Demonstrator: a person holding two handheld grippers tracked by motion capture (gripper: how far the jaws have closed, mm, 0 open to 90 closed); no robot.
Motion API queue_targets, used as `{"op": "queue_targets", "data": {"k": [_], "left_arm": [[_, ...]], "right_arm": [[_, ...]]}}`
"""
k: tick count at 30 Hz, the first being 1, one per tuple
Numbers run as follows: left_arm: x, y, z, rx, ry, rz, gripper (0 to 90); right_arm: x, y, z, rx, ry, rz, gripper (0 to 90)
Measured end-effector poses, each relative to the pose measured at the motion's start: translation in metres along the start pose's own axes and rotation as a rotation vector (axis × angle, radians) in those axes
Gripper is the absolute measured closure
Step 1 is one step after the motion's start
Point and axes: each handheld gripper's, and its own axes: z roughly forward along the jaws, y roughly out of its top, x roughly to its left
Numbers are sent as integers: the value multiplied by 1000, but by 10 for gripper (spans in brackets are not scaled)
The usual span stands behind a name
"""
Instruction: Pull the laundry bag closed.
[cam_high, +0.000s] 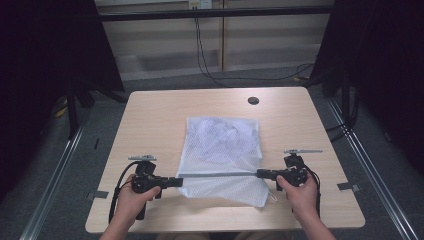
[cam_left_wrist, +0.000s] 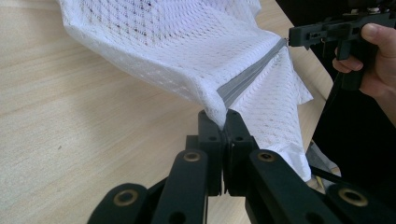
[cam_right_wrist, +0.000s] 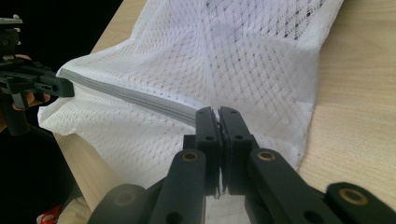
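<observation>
We hold the mesh bag (cam_high: 220, 155) on the tabletop (cam_high: 150, 115), left claw (cam_high: 176, 181) and right claw (cam_high: 260, 173) each clamped on a zipper (cam_high: 217, 174) end. Keep it taut, pull evenly, avoid tearing mesh.

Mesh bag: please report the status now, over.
Left gripper and right gripper shut on mesh bag, one at each end of grey zipper. Zipper stretched taut. Nothing in the way.

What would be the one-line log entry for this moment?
left gripper: shut on mesh bag | right gripper: shut on mesh bag | zipper: stretched taut between them | table
</observation>
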Motion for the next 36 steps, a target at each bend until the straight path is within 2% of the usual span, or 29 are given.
{"op": "queue_targets", "data": {"k": [19, 36], "left_arm": [[0, -1, -2, 5, 18, 18, 883], [1, -1, -3, 7, 28, 9, 883]], "right_arm": [[-4, -3, -5, -4, -14, 13, 878], [-11, -6, -13, -14, -36, 29, 878]]}}
